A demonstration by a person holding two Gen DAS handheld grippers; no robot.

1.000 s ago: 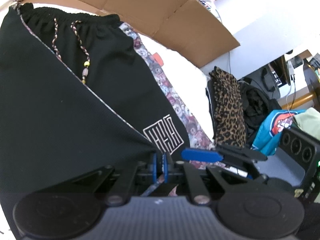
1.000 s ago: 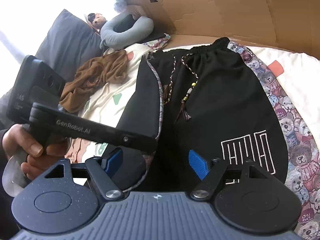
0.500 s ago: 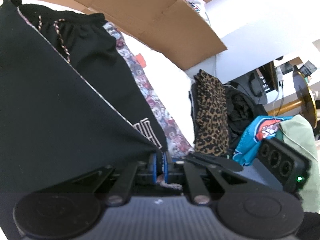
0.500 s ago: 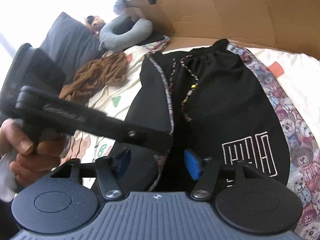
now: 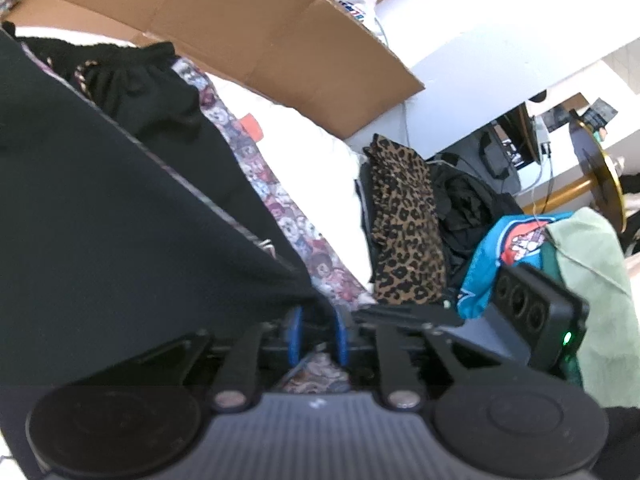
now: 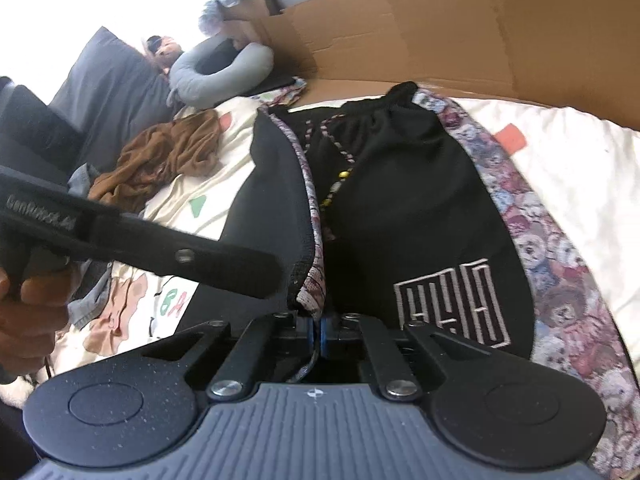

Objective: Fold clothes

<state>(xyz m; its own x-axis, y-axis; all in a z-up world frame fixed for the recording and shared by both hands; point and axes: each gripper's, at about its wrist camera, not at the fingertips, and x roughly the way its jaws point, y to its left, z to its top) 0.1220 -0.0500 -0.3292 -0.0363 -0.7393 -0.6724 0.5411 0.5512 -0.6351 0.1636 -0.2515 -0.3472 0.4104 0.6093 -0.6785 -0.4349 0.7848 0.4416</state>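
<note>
Nearest the cameras, right hand-held gripper (image 6: 316, 334): blue pads pressed together on the folded hem edge of the black shorts (image 6: 420, 208); a thin fold of cloth runs down between them.
Left hand-held gripper (image 5: 318, 336): jaws opening; blue pads stand slightly apart, with the corner of the black cloth at the gap. Whether the pads press on it cannot be told.
Person's hand (image 6: 28, 304): wrapped round the grip of the left tool, at the left edge of the right wrist view.
Black shorts: lying on the bed (image 6: 560, 160), one leg folded across the other; patterned side stripe exposed along the fold; white square logo (image 6: 452, 304) on the flat leg; beaded drawstring (image 6: 340, 176) below the waistband.
Beside the shorts: brown garment (image 6: 168, 156) crumpled on the sheet to the left.
Bed edge, right: leopard-print garment (image 5: 404, 224), black clothing, a blue printed top (image 5: 500, 256) and a green cloth (image 5: 592, 280), piled.
Farther back: grey neck pillow (image 6: 216, 76) and dark cushion (image 6: 108, 92).
Farthest: flattened cardboard (image 6: 440, 28) behind the waistband.
</note>
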